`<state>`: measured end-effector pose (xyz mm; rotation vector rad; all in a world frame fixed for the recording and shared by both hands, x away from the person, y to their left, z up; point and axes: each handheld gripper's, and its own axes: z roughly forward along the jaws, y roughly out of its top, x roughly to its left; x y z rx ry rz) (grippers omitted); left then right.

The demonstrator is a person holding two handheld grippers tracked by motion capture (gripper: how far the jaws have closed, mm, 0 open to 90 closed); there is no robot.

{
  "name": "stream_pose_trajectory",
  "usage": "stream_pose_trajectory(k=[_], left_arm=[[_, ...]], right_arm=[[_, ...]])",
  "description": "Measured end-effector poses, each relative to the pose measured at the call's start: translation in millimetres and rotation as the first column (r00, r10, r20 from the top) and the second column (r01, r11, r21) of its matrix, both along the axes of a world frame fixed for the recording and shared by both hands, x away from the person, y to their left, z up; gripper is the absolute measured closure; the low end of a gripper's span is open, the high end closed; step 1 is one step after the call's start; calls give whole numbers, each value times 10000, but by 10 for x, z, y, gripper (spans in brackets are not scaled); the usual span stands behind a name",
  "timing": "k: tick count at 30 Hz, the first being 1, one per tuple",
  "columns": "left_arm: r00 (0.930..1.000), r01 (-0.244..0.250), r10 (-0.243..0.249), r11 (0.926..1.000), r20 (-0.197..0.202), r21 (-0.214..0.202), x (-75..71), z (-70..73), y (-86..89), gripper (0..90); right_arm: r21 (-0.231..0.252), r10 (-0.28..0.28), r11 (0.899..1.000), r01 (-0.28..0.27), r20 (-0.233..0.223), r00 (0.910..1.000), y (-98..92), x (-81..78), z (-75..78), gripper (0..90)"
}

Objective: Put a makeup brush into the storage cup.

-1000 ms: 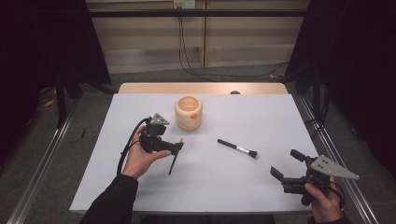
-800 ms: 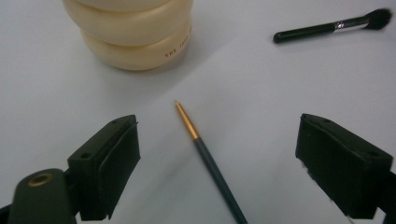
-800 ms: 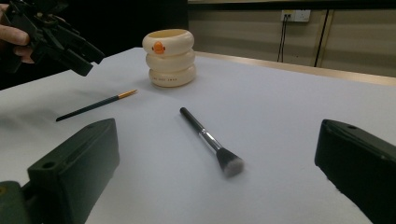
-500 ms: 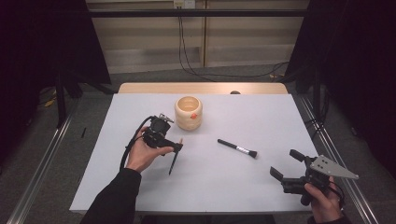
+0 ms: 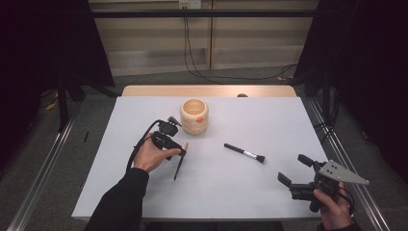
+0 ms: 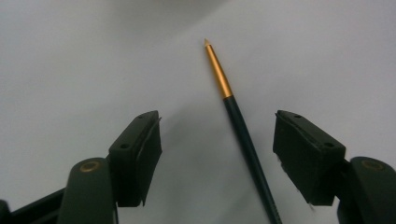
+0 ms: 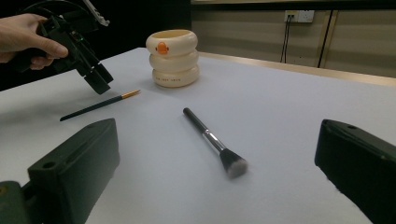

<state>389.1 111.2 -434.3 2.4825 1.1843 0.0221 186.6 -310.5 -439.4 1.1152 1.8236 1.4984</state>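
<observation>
The left gripper [image 5: 179, 150] hangs just over the thin brush [image 6: 236, 116], which lies flat on the desk [image 5: 269, 192]. Its jaws straddle the dark handle below the gold ferrule; they have just been closing, with the brush between them but touching neither pad. That placement looks chosen to pinch the handle where it is thickest. The cup [image 5: 194, 116] stands beyond the jaws, probably where the brush belongs. The right gripper [image 5: 294, 171] waits with jaws wide apart and empty, aimed at the makeup brush [image 7: 213, 141] lying ahead of them.
</observation>
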Motion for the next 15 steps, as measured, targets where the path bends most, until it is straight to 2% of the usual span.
stream_pose_trajectory(k=[1,2,3,6,8,9,10,11,13,14,15], left_arm=[[9999,-120,120,9999,-29,67,1,-10,-31,332],[10000,4,-3,9997,-34,231,10,-13,-47,348],[9997,-159,164,9994,-167,299,9,-10,-74,366],[9985,-16,46,9984,-547,564,23,4,-145,414],[9991,-153,191,9955,-391,935,37,15,-178,464],[9975,-154,217,9958,-680,907,55,5,-186,473],[9968,-105,186,9946,-777,1034,68,0,-194,502],[9971,-192,279,9924,-703,1217,71,-6,-204,515],[9953,-227,336,9926,-907,1189,80,-12,-215,558],[9953,-154,279,9910,-930,1327,81,-8,-227,562],[9961,-166,274,9919,-843,1259,83,-7,-240,580]], right_arm=[[2,-1,10000,1,-1,10000,0,1,0,0],[-4,6,10000,-6,-1,10000,1,0,0,0],[-22,38,10000,-38,9,10000,-1,-1,0,0],[-1,31,10000,-31,-4,10000,3,0,0,0],[-70,65,10000,-65,11,10000,3,1,-3,0],[-149,66,9999,-65,53,10000,-2,3,-5,0],[-152,73,9999,-72,56,10000,-2,2,-5,0],[-136,116,9998,-115,33,9999,-2,-2,-3,0],[-156,117,9998,-116,33,9999,-5,-3,-4,0],[-147,109,9998,-109,33,9999,-5,-1,-5,0],[-132,68,9999,-68,39,10000,-1,2,-6,0]])
